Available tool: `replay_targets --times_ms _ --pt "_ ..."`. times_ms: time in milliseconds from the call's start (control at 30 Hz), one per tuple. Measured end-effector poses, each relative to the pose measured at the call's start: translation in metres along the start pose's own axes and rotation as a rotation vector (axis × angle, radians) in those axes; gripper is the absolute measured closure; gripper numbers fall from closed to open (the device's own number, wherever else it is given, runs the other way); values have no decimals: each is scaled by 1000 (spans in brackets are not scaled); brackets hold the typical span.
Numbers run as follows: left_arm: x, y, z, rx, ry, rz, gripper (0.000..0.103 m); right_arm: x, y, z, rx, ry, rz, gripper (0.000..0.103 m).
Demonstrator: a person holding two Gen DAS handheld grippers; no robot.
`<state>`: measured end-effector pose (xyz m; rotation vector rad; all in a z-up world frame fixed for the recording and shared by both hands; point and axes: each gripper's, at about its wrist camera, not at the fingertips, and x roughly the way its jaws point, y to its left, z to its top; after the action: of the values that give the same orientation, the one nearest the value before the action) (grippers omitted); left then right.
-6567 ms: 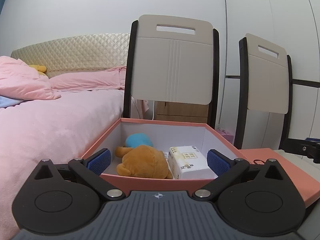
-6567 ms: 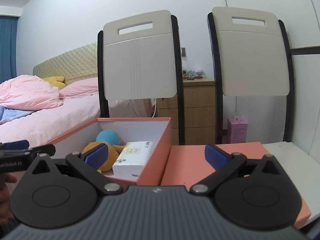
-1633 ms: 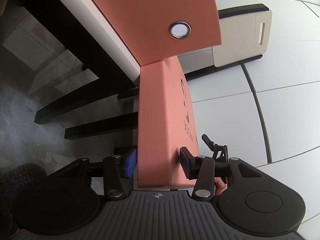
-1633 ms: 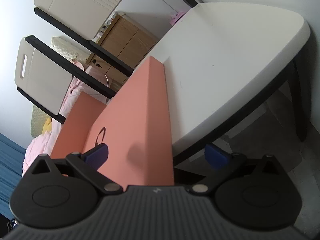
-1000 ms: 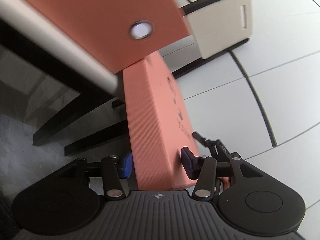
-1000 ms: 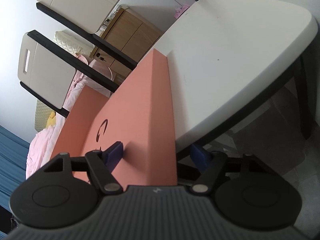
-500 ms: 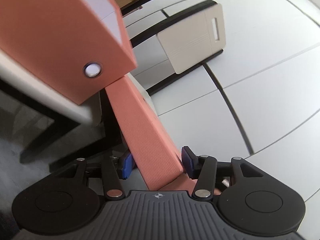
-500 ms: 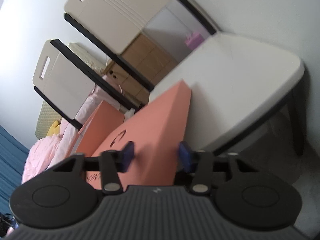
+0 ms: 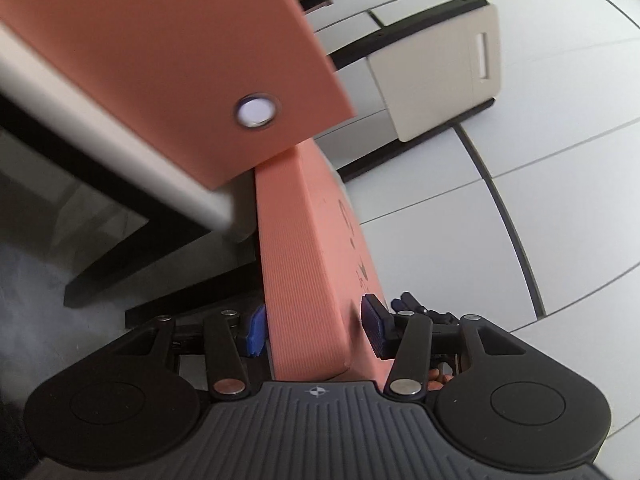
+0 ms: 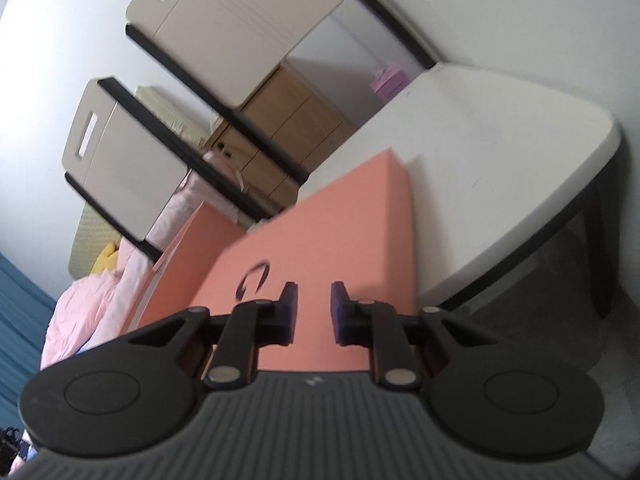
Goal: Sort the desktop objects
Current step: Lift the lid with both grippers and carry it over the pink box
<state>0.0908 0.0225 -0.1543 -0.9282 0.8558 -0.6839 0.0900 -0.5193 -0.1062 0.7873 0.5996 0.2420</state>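
Note:
The salmon box lid (image 9: 304, 260) stands on edge in the left wrist view, running away from me below the box. My left gripper (image 9: 314, 330) is shut on it, one blue pad on each side of its thick rim. In the right wrist view the lid (image 10: 340, 232) shows its top face with a dark logo, tilted up over the white table (image 10: 500, 152). My right gripper (image 10: 314, 312) is shut on the lid's near end, and salmon card fills the narrow gap between its pads. The open salmon box (image 9: 160, 60), with a metal eyelet (image 9: 256, 111), sits on the table's edge.
Two beige, black-framed chairs (image 10: 224, 20) (image 10: 120, 152) stand behind the table, with a wooden dresser (image 10: 288, 120) beyond them. A bed with pink covers (image 10: 92, 308) lies to the left. Dark table legs and grey floor (image 9: 48, 280) show below the tabletop.
The right gripper's pads have closed from wide apart to a narrow gap on the lid. The lid's near end has come up off the table. The left gripper has kept its grip.

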Motion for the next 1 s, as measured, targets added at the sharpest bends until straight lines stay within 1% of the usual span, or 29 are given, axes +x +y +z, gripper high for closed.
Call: replay_targets --times_ms 67,133,200,267,300,400,500,567,667,700,767,867,1000 --pt "1 7 0 -15 1 15 50 -6 -9 2 4 -20 -18 81" --pt "2 12 0 -25 6 30 51 -10 -20 4 15 -33 -35 75" --pt "4 15 -1 -31 10 40 51 -11 -33 2 44 -16 -36 54" --pt "5 17 -1 -31 13 45 51 -9 -41 -2 68 4 -27 43" --pt "5 17 0 -29 14 47 51 -8 -44 -4 74 16 -25 38" --pt "4 18 0 -21 14 44 51 0 -48 -11 91 65 -8 32" --pt "5 16 -2 -1 14 37 51 11 -56 -18 144 126 24 31" --pt "4 13 -2 10 12 32 51 17 -57 -22 154 160 45 32" --pt "3 10 -1 20 11 22 51 20 -44 -24 113 176 81 44" --pt "3 9 1 13 14 14 50 18 -38 -23 88 170 75 44" --pt "0 6 4 9 3 -14 49 12 -33 -19 80 138 99 46" --pt "-7 -7 5 37 -10 -45 47 -1 -23 -15 77 89 131 47" --pt "-14 -23 8 57 -20 -82 45 -18 -5 -9 53 29 148 47"
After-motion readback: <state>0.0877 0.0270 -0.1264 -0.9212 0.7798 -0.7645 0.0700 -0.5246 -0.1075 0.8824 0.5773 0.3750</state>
